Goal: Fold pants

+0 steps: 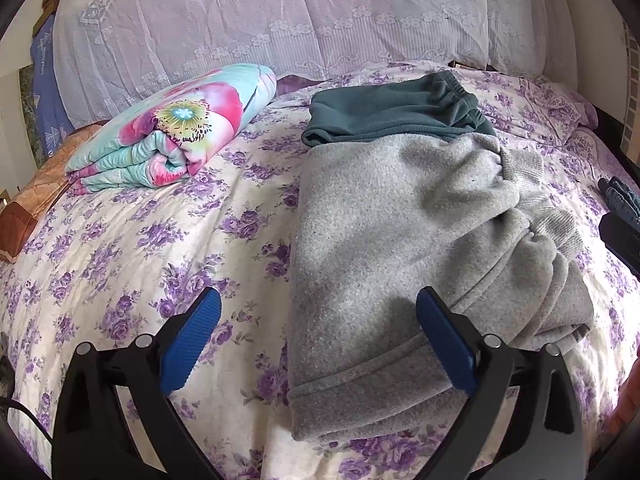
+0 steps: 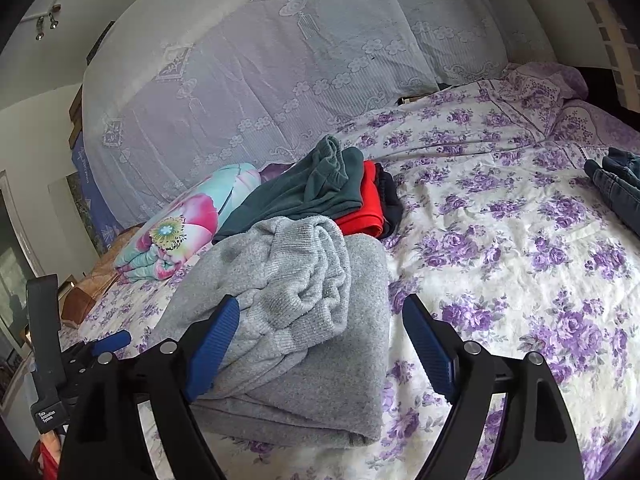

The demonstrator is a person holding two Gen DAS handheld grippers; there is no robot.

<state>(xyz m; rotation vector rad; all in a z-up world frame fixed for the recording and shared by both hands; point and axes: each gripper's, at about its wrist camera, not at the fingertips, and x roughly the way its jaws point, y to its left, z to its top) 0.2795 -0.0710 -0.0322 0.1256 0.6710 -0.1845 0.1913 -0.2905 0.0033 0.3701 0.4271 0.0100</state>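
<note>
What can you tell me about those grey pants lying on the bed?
The grey pants are a soft, fleecy sweatpant fabric, already folded into a thick, roughly rectangular bundle. A ribbed band, bunched and wrinkled, lies on top toward the right side. They rest on the floral bedspread, and their far end touches a folded dark green garment. Both the left gripper and the right gripper are open, gripping nothing.

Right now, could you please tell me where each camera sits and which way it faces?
Left wrist: on the left claw, looking up the bed across the grey pants toward the lace cover; both blue fingers spread open.
Right wrist: on the right claw, same direction, over the pants' right edge; open, with the left claw at frame left.
Shared: grey pants, green garment, floral quilt.
</note>
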